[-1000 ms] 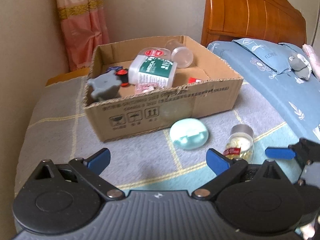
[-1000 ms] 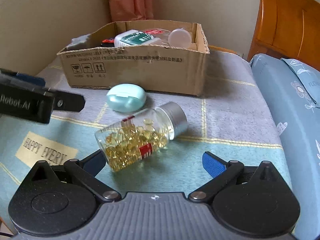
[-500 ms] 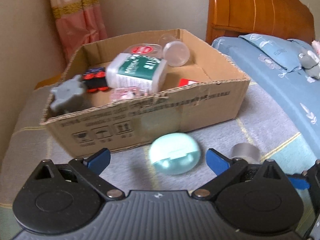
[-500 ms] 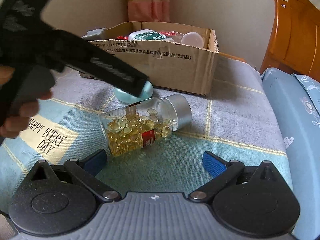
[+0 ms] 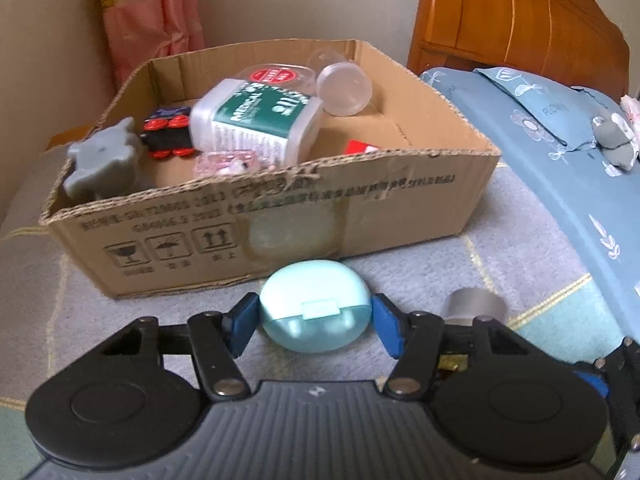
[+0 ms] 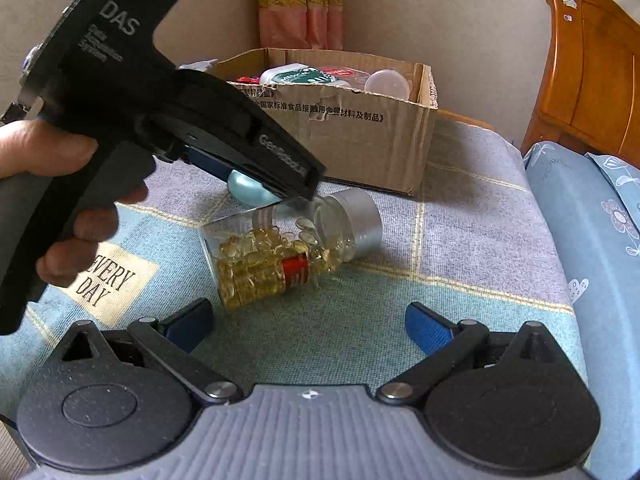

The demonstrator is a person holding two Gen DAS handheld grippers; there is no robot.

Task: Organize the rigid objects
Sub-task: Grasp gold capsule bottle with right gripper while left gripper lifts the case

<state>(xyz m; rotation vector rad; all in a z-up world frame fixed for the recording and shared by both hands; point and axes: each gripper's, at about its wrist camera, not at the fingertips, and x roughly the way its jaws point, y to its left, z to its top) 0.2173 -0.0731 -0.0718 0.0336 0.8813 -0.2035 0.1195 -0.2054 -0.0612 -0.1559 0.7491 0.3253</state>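
beige walls, a pink curtain in the corner, a wooden headboard, and a blue-sheeted bed.

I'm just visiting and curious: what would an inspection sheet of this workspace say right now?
Surface: checked blanket over a bed.
Job's things: mint case lying in front of the cardboard box; capsule bottle on its side.
Clutter: box already holds a white medical tub, grey block, clear cup.
Grippers: left gripper pads at both sides of the case; right gripper open near the bottle.
Cables: nothing seen.
Surroundings: wooden headboard, pink curtain, blue pillow.
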